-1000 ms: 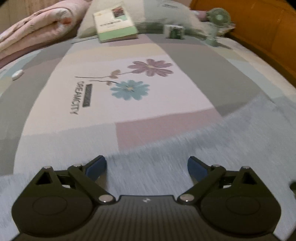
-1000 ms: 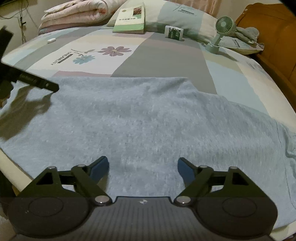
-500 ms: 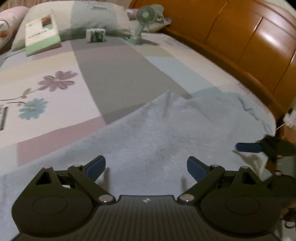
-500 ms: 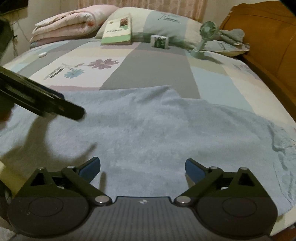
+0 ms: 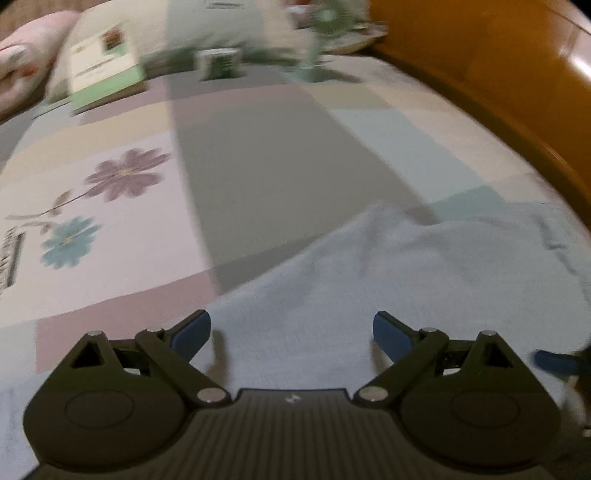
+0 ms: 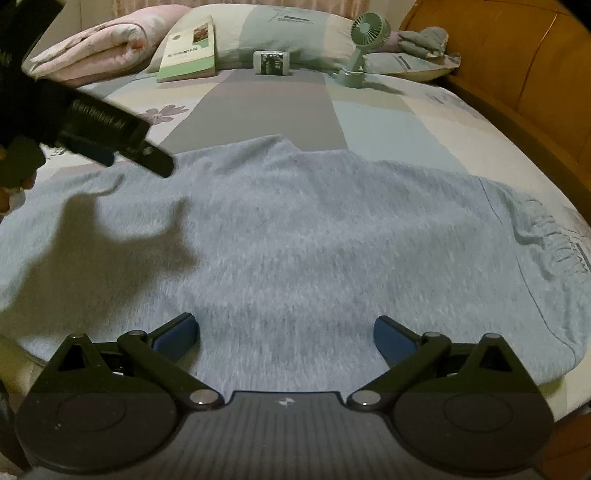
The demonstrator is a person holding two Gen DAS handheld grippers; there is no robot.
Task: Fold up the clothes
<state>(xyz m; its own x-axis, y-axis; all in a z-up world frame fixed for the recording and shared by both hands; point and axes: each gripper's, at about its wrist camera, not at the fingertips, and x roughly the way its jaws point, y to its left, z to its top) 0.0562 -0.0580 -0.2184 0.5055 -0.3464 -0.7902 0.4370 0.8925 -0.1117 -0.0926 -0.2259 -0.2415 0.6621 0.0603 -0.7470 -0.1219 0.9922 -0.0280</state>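
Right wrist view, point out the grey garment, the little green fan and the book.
grey garment (image 6: 314, 229), right wrist view, middle of the spread cloth
green fan (image 6: 370, 30), right wrist view, round head
book (image 6: 189, 53), right wrist view, front cover

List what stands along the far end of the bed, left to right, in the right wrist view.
Pink quilt → green book → small box → green fan → grey cloth bundle. The pillow behind them spans several of these, so it is left out.

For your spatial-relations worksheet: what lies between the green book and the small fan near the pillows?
In the right wrist view, a small white box stands between the green book and the fan.
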